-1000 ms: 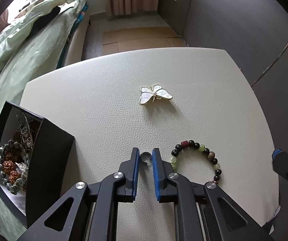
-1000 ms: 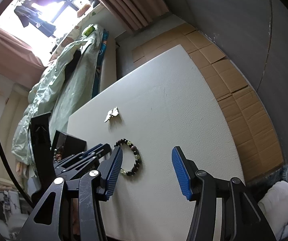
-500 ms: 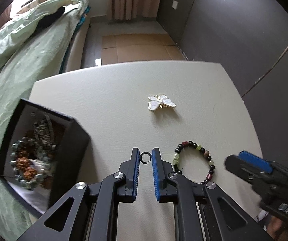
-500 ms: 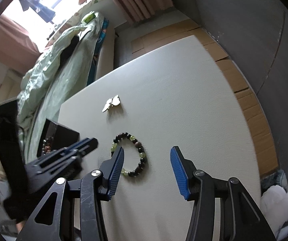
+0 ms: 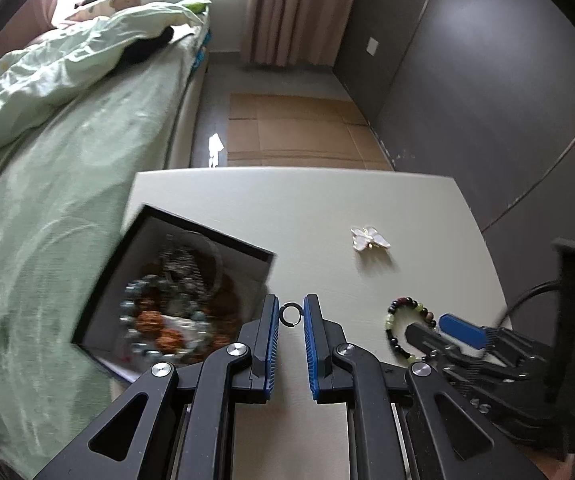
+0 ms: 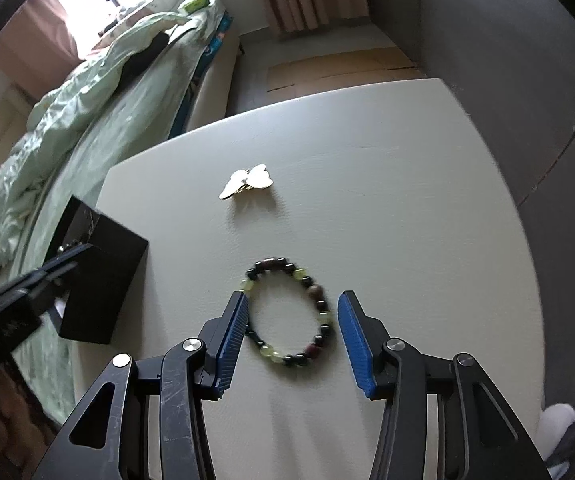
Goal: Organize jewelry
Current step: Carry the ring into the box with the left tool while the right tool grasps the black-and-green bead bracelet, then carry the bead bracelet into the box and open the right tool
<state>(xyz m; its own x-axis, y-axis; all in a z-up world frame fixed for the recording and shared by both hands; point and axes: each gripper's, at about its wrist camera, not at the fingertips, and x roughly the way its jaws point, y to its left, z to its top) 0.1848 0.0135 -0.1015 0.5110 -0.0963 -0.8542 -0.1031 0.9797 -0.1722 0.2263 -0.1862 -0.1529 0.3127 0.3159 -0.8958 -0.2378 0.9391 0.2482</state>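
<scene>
Metal, a small ring [image 5: 289, 314] is pinched between the blue pads of the left tongs [image 5: 289, 316], and since a second ago it has been lifted off the desk [image 5: 327, 208] and carried leftward, so that the black box [image 5: 175, 292] now lies just beside and below it. The drop into the box is judged close; only its near wall must be cleared. The right tongs [image 6: 292, 320], spread wide, have been brought down over the beaded bracelet [image 6: 289, 310], which now lies flat between the two pads and is not yet gripped. A closing move is judged next. Farther out, the butterfly brooch [image 6: 247, 186] is left untouched, well apart from both tongs. Beads already fill the box, blurred. A green-covered bed [image 5: 47, 184] borders the desk on the box side; nothing else obstructs.
</scene>
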